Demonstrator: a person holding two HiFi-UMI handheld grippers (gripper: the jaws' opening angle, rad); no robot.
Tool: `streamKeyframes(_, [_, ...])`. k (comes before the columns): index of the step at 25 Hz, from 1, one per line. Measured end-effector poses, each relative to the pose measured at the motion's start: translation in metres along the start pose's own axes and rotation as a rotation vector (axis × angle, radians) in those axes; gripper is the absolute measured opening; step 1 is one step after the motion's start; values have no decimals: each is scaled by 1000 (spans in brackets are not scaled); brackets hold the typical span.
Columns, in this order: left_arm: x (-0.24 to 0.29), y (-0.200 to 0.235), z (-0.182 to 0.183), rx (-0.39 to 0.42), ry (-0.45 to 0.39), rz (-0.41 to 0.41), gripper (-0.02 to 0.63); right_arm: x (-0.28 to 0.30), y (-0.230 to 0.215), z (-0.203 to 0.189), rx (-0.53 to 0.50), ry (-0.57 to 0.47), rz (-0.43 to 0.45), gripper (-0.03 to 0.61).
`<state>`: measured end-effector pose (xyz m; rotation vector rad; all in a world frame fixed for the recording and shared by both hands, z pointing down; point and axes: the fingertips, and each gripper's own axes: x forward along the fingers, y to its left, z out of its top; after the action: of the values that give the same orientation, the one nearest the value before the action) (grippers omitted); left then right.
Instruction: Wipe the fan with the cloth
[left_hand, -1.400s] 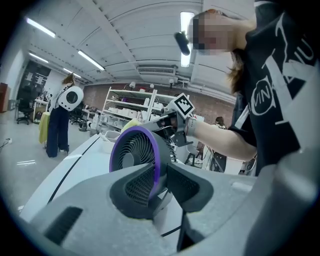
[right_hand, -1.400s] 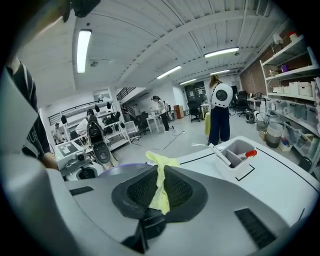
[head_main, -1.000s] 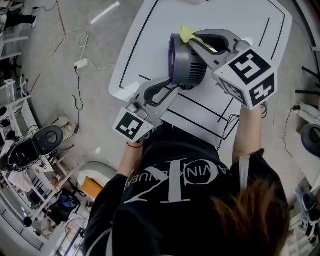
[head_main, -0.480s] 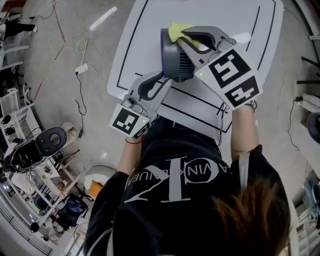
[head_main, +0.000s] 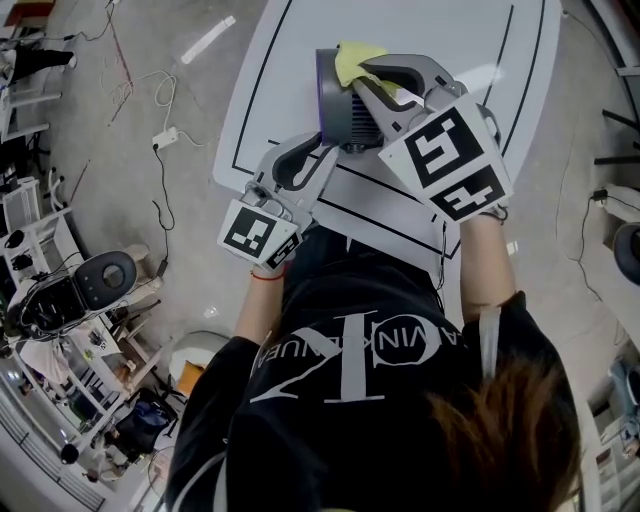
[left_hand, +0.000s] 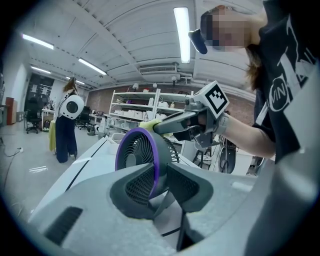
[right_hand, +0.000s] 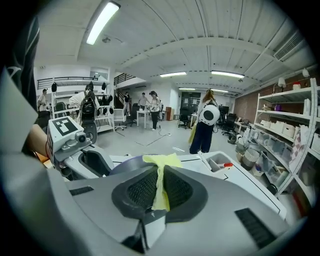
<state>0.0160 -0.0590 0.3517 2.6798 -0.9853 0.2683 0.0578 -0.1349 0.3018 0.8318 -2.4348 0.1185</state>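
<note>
Clamping the fan (head_main: 345, 105) with the left gripper (head_main: 322, 152), closed on the purple front ring, one pad ahead of the ring and the other behind it on the grey housing. Stands upright on the white surface (head_main: 450, 40), inside the black outline drawn there. Pinching the yellow cloth (head_main: 355, 62) in the right gripper (head_main: 378, 82), pressed together on a fold of it. Lies across the top of the fan's housing, just behind the ring, with a corner poking out past the jaw tips. Reaches in over the fan from the right side. Bears black-and-white square markers on both cubes, with no letters in them. Shows white print on the black shirt (head_main: 360, 370), legible only as "VIN", the rest creased or cut off.
</note>
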Motion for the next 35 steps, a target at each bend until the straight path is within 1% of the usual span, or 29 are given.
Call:
streamKeyframes(5, [2, 5, 0, -15, -4, 8, 92, -3, 3, -3, -2, -8, -2, 31])
streamKeyframes(11, [-2, -5, 1, -50, -20, 7, 96, -21, 19, -6, -18, -15, -3, 31])
streamKeyframes(21, [-5, -1, 5, -47, -15, 15, 97, -26, 43, -8, -41, -2, 18, 31])
streamKeyframes(35, [0, -9, 7, -51, -10, 20, 97, -40, 66, -31, -45, 32, 47, 31])
